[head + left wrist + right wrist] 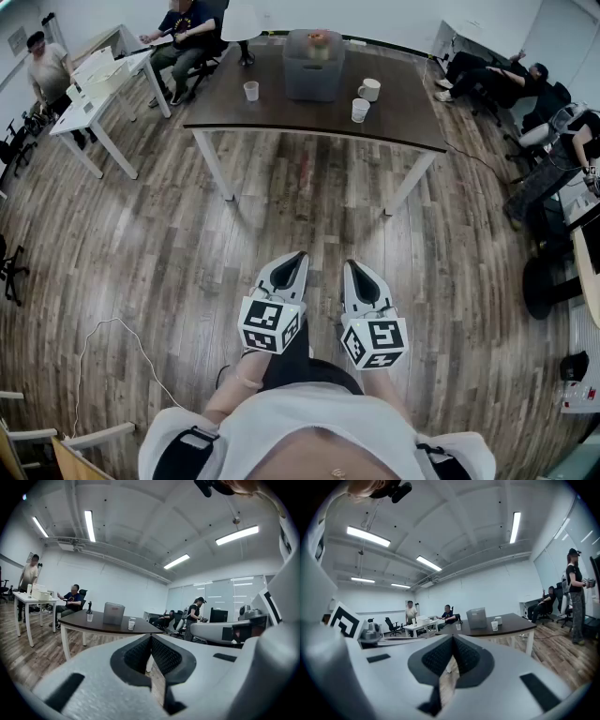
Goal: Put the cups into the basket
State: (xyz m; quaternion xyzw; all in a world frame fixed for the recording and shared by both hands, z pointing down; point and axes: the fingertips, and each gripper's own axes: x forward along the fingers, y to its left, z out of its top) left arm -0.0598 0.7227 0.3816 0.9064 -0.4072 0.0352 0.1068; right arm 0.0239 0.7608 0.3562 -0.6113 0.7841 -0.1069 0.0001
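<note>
Three cups sit on the table [309, 127], all outside the basket [314, 70]: a clear cup [251, 90] to its left, a mug [369, 89] just right of it, and a white cup [360, 110] beside the mug on the near side. The basket stands at the table's far middle, apart from all three.

An orange-pink thing [319, 38] shows at the far end of the basket. It is perhaps a toy or a fruit, but it is too small to tell. The basket's frosted grey wall hides anything lower down.

In the left gripper view the mug is hard to separate from the white cup. In both gripper views the table is small and far off, partly cut by the grippers' own bodies.

The two grippers are side by side over the wood floor [141, 244], near the person and well apart from the table. The left gripper [297, 256] has its jaws pressed together with nothing between them. The right gripper [349, 265] is the same, its pads meeting along one seam. The bottom edge of the head view cuts off the person's arms.
</note>
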